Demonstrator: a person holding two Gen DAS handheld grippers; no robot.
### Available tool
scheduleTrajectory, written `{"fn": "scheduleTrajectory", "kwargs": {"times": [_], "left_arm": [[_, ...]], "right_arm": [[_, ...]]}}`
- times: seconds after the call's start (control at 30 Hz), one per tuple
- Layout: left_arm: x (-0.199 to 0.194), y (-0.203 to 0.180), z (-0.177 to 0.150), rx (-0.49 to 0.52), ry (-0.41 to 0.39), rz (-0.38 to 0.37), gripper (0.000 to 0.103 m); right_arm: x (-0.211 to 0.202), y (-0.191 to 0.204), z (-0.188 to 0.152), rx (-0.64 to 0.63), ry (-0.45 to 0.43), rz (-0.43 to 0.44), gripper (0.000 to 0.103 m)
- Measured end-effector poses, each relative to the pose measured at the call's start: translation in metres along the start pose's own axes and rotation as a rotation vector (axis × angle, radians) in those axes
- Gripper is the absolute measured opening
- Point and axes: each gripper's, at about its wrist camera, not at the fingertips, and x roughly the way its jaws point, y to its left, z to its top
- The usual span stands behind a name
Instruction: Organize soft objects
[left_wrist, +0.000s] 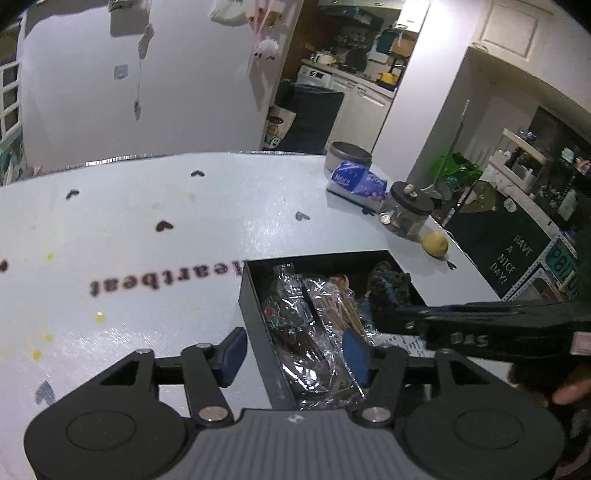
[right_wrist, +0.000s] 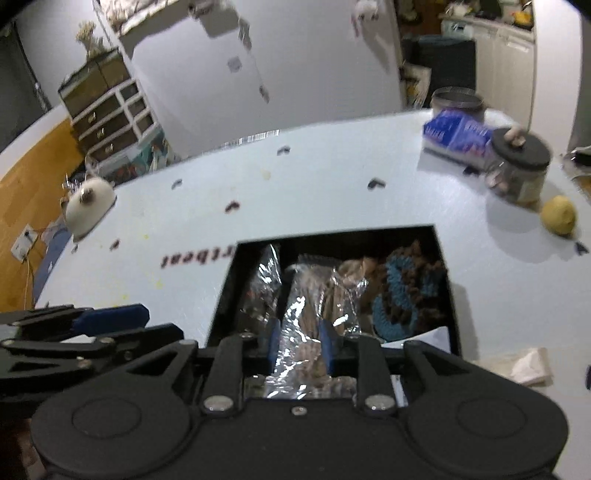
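- Our right gripper (right_wrist: 298, 341) has its 2 blue pads (right_wrist: 274, 341) pressed against a clear plastic-wrapped bundle (right_wrist: 301, 314), gripping it over the near end of the black box (right_wrist: 225, 291).
- Our left gripper (left_wrist: 295, 354) is spread wide with nothing between its pads, straddling the box's left wall (left_wrist: 255, 314).
- Beyond the right gripper's tips, slightly right, a blue-and-brown knitted piece (right_wrist: 404, 295) lies inside the box.
- Farther right on the white table (right_wrist: 332, 192) sit a lemon (right_wrist: 558, 215) and a dark-lidded jar (right_wrist: 517, 166).
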Motion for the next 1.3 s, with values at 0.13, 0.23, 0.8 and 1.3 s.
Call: {"fn": "scheduleTrajectory", "kwargs": {"times": [0.13,0.23,0.8,1.3], "left_arm": [[-0.018,0.004,0.001,0.033,-0.021,-0.007,0.068],[-0.035,0.009,0.003,0.035,-0.049,-0.019,0.074],[-0.110,-0.008,-0.003,0.006,-0.213,0.114,0.103],[-0.142,-0.071,-0.062,0.003,-0.274,0.236,0.103]], "right_arm": [[-0.028,0.013,-0.005,0.015,-0.079,-0.034,0.026],[-0.048,0.021,-0.008,0.020,-0.139,-0.059,0.028],[-0.148,0.027,-0.024,-0.071,-0.370,-0.164,0.074],[-0.196,-0.003,-0.074,-0.127,-0.367,-0.198,0.103]]}}
